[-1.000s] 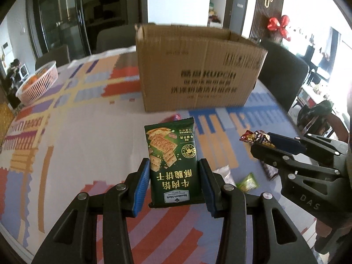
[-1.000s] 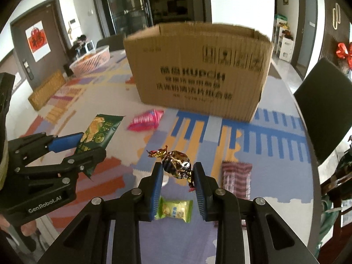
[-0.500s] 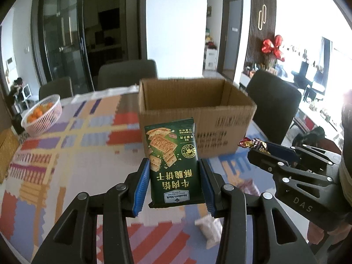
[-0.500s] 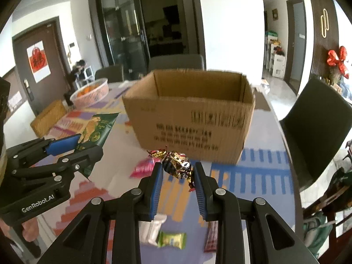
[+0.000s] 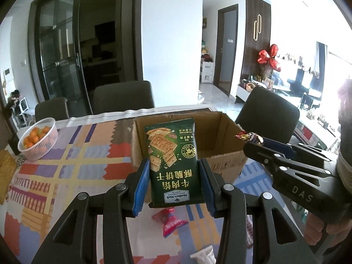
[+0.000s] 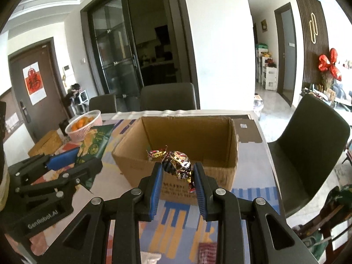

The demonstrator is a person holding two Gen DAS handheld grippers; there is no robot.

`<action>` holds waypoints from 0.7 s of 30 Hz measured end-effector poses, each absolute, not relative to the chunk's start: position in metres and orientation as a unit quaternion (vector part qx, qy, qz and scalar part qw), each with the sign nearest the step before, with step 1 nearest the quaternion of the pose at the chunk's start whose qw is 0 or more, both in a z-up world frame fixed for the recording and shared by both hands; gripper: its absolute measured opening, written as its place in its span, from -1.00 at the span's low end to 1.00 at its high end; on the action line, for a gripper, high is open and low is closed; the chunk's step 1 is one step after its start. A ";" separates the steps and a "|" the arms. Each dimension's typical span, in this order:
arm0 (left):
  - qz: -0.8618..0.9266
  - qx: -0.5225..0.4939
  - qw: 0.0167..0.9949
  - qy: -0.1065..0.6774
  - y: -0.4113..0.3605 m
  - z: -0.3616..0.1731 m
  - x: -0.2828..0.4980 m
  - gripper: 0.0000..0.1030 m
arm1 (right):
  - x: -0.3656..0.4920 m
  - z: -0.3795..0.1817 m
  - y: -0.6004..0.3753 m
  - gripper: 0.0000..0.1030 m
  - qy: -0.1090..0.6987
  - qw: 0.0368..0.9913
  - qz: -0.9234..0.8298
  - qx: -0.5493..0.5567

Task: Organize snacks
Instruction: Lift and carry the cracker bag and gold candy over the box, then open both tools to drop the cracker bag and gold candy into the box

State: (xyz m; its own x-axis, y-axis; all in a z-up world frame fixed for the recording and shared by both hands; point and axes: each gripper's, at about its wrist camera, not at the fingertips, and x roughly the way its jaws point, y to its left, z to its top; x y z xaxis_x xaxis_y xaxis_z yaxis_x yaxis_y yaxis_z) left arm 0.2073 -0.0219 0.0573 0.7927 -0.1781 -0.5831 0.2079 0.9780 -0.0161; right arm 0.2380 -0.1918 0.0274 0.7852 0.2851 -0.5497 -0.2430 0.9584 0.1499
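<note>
Two snacks are in hand at once, so the step looks like the carry toward the cardboard box [image 6: 187, 140], open-topped at the middle of the worktop [image 5: 66, 162]. Left tool [image 5: 173, 182] is clamped on a green cracker packet [image 5: 172, 160], held upright between the blue pads, in front of the box's near wall. Right tool [image 6: 177, 182] is clamped on a foil-wrapped candy [image 6: 176, 160], just short of the near rim. Both tools tilt down toward the box, side by side, the right one near the box's right corner in the left view. Next move, as I judge it: bring each snack past the near rim and over the opening, then part the pads. More snacks lie on the worktop below, among them a pink packet [image 5: 169, 222]. Fruit basket [image 5: 37, 140] sits far left, well apart.
</note>
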 end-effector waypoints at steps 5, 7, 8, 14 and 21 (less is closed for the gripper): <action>-0.106 0.025 0.944 0.312 -0.024 0.062 0.232 -0.15 | 0.259 0.034 -0.195 -0.43 0.299 0.943 0.139 0.044; -0.107 0.026 0.942 0.317 -0.025 0.062 0.242 -0.15 | 0.266 0.036 -0.194 -0.43 0.298 0.944 0.136 0.039; -0.107 0.026 0.941 0.319 -0.024 0.062 0.247 -0.15 | 0.269 0.037 -0.194 -0.43 0.298 0.944 0.135 0.036; -0.106 0.034 0.937 0.330 -0.026 0.062 0.273 -0.15 | 0.291 0.038 -0.191 -0.42 0.304 0.944 0.123 0.018; -0.107 0.037 0.931 0.348 -0.031 0.055 0.293 -0.15 | 0.310 0.032 -0.192 -0.42 0.317 0.941 0.116 0.009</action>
